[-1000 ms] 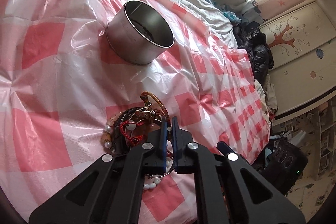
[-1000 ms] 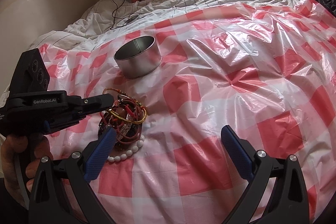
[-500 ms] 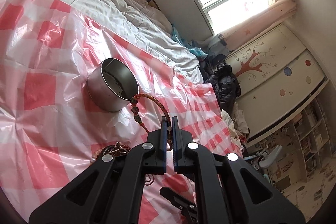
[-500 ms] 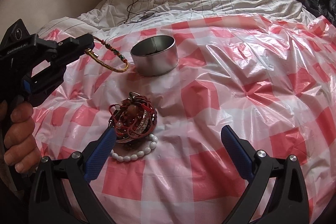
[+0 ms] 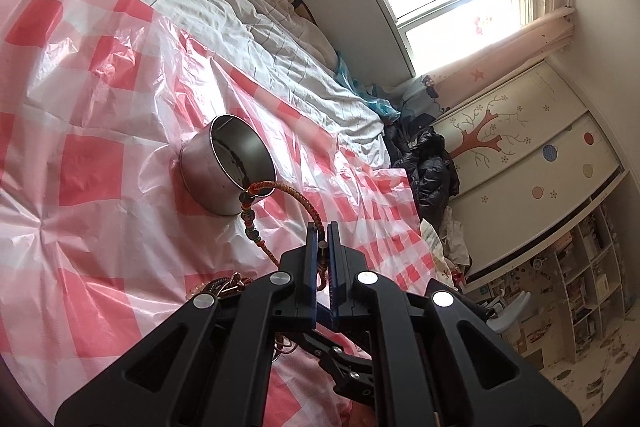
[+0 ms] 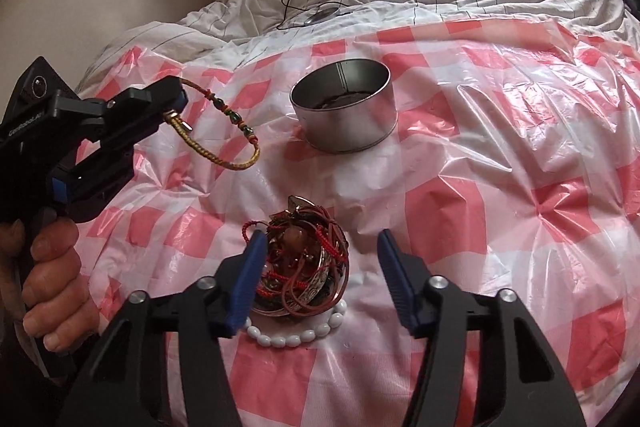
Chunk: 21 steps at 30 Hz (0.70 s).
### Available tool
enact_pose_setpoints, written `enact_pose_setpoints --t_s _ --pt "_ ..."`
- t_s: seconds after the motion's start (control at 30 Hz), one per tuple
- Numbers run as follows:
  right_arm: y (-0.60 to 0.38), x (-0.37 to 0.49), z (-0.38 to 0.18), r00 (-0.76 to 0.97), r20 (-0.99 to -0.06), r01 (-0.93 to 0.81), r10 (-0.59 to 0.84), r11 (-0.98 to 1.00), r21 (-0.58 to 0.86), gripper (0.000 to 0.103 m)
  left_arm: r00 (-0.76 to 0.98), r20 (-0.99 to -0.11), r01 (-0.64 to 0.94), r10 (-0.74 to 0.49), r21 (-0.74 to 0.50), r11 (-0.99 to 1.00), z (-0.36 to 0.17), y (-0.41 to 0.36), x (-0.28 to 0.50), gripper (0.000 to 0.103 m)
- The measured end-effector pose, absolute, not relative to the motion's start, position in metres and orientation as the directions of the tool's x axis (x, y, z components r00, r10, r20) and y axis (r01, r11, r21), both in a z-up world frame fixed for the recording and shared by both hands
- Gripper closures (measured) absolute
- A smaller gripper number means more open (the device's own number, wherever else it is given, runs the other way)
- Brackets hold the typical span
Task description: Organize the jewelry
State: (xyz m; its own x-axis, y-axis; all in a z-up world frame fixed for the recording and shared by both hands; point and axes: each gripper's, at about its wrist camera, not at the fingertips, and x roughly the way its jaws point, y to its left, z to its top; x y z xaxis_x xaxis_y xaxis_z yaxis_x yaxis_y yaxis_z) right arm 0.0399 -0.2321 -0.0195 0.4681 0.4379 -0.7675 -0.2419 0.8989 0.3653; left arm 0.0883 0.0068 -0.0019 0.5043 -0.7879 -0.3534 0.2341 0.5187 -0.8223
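Bed under red-and-white checked plastic sheet (image 6: 460, 155): left claw (image 5: 322, 247) clamps a braided gold cord bracelet with beads (image 6: 224, 131), clear of the round metal tin (image 6: 344, 107). Carry it over the rim before releasing. Right claw (image 6: 320, 267), jaws just closing, not gripping, straddles the tangled red-cord jewelry heap (image 6: 308, 267); seize one strand only.

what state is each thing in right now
left gripper: shut on braided bracelet, raised off the cloth
right gripper: jaws just been closing, open around jewelry pile
metal tin: upright, lidless
white bead bracelet: lying beside pile
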Motion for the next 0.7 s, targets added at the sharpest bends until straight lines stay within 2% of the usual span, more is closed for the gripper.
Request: enact_pose_setpoints --t_s 0.07,0.17,0.3,0.5,0.63,0.7 --pt "-0.229 0.04 -0.023 0.451 -0.781 -0.249 0.433 0.901 0.355 0.082 0.506 -0.354 0.23 -0.787 -0.823 0.519 -0.003 0.008 0.088 0.099" --pt "-0.23 0.038 -0.022 0.46 -0.769 -0.26 0.445 0.895 0.362 0.099 0.505 -0.358 0.226 -0.785 -0.823 0.521 -0.004 0.007 0.089 0.099" --pt "-0.242 0.034 -0.015 0.489 -0.692 -0.256 0.531 0.846 0.468 0.1 0.505 -0.363 0.223 -0.783 -0.821 0.525 -0.005 0.006 0.089 0.099" --pt "-0.263 0.029 0.005 0.536 -0.512 -0.292 0.671 0.717 0.633 0.1 0.507 -0.368 0.219 -0.779 -0.819 0.53 -0.005 0.005 0.09 0.099" --pt "-0.272 0.026 0.018 0.541 -0.398 -0.34 0.741 0.626 0.702 0.1 0.508 -0.37 0.219 -0.778 -0.818 0.532 -0.006 0.004 0.09 0.099" --pt "-0.271 0.023 0.025 0.54 -0.375 -0.367 0.753 0.612 0.701 0.1 0.507 -0.369 0.218 -0.779 -0.82 0.53 -0.006 0.004 0.09 0.099"
